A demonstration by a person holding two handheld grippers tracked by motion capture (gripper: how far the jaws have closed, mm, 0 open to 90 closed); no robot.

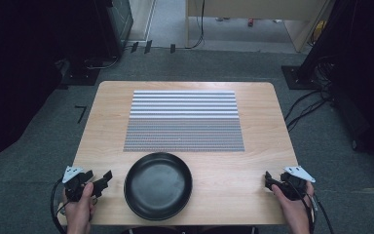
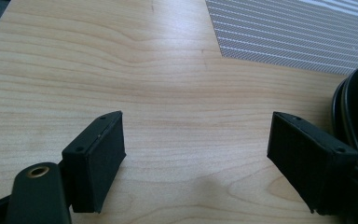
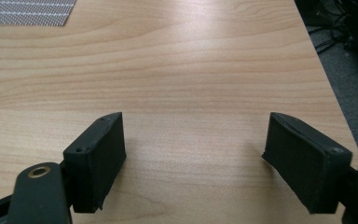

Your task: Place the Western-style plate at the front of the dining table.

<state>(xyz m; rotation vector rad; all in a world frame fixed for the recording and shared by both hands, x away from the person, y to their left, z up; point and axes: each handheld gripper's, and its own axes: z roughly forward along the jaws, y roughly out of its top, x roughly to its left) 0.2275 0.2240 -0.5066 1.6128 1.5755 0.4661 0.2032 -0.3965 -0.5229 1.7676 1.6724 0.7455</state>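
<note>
A black round plate (image 1: 158, 185) lies on the wooden table (image 1: 258, 146) near its front edge, just in front of a grey striped placemat (image 1: 184, 121). My left gripper (image 1: 102, 181) rests at the front left, a short way left of the plate, held by a hand. In the left gripper view it (image 2: 196, 135) is open over bare wood, with the plate's rim (image 2: 354, 102) just beyond its right-hand jaw. My right gripper (image 1: 269, 181) sits at the front right, well clear of the plate. It (image 3: 193, 133) is open with nothing between its jaws.
The placemat (image 2: 298, 32) covers the table's middle and far part; its corner (image 3: 28, 11) appears in the right gripper view. The table's right edge (image 3: 328, 84) drops to grey carpet. Cables (image 1: 307, 105) and dark stands lie on the floor around the table.
</note>
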